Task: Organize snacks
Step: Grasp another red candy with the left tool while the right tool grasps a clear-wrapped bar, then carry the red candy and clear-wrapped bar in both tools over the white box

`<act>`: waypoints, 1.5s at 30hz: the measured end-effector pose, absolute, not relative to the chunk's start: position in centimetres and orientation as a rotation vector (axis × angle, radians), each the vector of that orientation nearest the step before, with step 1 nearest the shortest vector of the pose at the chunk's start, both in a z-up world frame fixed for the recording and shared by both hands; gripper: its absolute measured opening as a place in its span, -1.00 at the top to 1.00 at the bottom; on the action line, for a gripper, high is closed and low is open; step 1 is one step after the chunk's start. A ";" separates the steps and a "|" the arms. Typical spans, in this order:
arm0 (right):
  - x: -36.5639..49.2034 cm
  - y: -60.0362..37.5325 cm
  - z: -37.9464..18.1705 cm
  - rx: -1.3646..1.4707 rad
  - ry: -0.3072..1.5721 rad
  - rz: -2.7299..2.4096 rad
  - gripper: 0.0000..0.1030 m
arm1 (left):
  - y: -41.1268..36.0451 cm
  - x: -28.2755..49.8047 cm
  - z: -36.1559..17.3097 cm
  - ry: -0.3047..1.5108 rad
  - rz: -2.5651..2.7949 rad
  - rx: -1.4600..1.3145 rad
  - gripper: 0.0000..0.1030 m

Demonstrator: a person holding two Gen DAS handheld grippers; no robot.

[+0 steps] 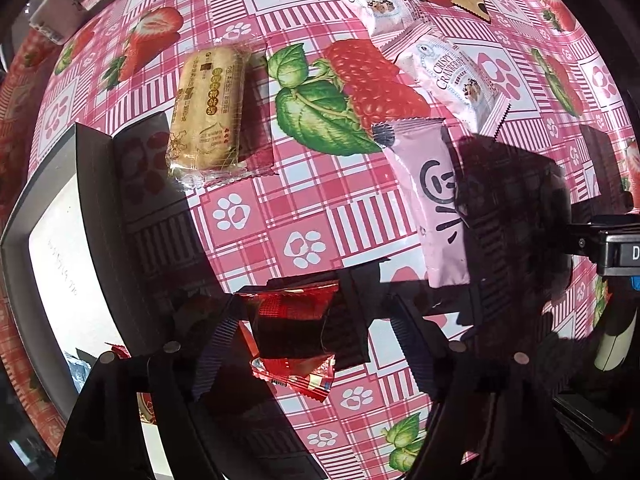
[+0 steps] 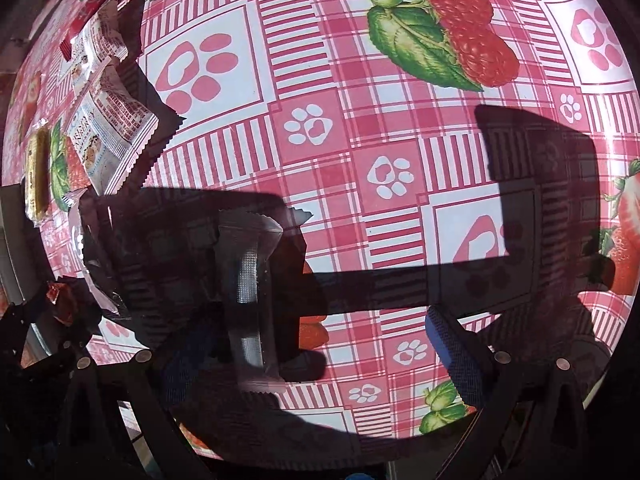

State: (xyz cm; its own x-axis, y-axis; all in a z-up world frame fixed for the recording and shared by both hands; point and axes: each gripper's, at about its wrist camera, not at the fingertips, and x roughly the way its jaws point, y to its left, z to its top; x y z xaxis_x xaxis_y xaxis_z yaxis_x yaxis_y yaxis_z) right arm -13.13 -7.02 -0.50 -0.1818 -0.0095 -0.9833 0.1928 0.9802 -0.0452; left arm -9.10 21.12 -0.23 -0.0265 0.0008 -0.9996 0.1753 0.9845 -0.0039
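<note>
Left hand-held gripper point(image 1: 308, 340) clamped on red snack packet point(image 1: 294, 336), box point(image 1: 60, 248) at nine o'clock (slippery foil, possible drop); right hand-held gripper point(image 2: 320, 344) spread wide around silver packet point(image 2: 248, 292).

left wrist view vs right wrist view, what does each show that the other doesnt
Only the left wrist view shows the dark-walled open box and the red foil packet between the left tool fingers. Only the right wrist view shows the silvery clear packet beside the open right tool. Both show the white cranberry packets and golden biscuit pack.
</note>
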 end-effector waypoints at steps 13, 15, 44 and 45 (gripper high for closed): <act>-15.2 -4.1 -0.8 0.088 1.698 -0.210 -1.00 | 21.0 -9.0 -1.0 1.637 -0.127 0.078 -0.68; -14.9 -1.6 -1.7 0.087 1.692 -0.213 -1.00 | 21.7 -9.1 -0.9 1.646 -0.123 0.010 -0.68; -15.2 -1.5 -1.6 0.071 1.670 -0.215 -1.00 | 20.7 -10.1 -2.3 1.681 -0.079 0.134 -0.68; -15.0 -1.5 -1.7 0.072 1.682 -0.216 -1.00 | 20.6 -10.1 -2.3 1.683 -0.071 0.128 -0.67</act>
